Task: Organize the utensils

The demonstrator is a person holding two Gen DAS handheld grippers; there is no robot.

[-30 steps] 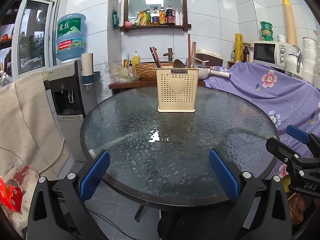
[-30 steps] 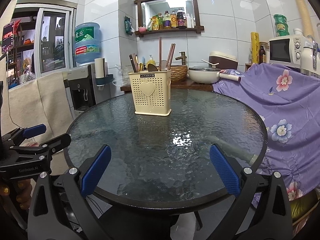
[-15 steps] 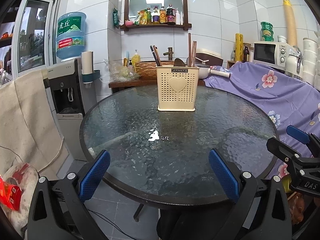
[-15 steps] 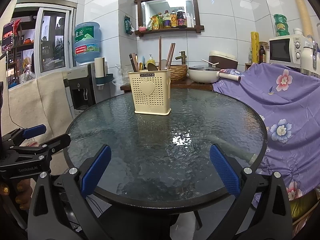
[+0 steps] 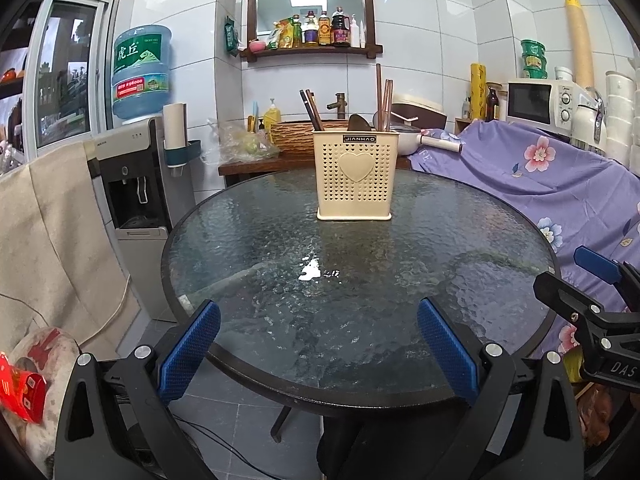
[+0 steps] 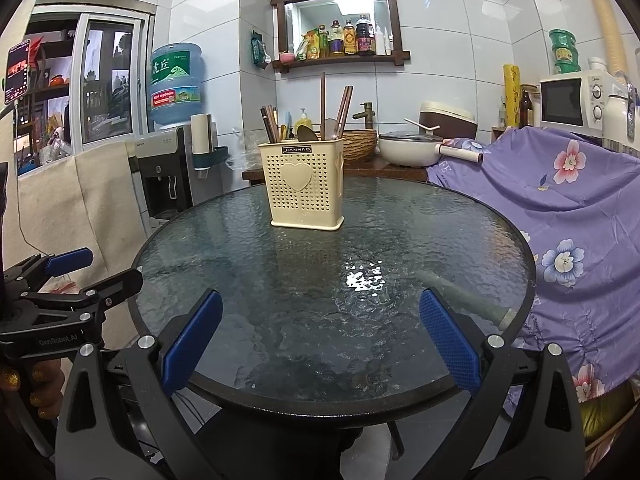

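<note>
Now, from near to far:

Left gripper (image 5: 318, 342): its blue pads are spread wide apart and it holds nothing. It hangs over the near edge of the table.

Right gripper (image 6: 320, 338): spread wide too, with nothing in it. It is also at the near edge, beside the left one.

Table (image 5: 248, 240): round, with bumpy glass. No loose spoon or stick lies on it.

Holder (image 5: 355, 176): a cream box with small holes and a heart on the front. It stands upright on the far part of the table, well apart from both grippers.

Which way: in the left view the holder sits straight ahead. In the right view it sits ahead and a bit to the left. So the left gripper looks better lined up with it.

Utensils (image 5: 383, 98): chopsticks and spoons stand in the holder with their long sides pointing up. Only their tops show above the rim.

Next move: my guess is a reach forward, then a grab from above, gripping across a stick.
</note>
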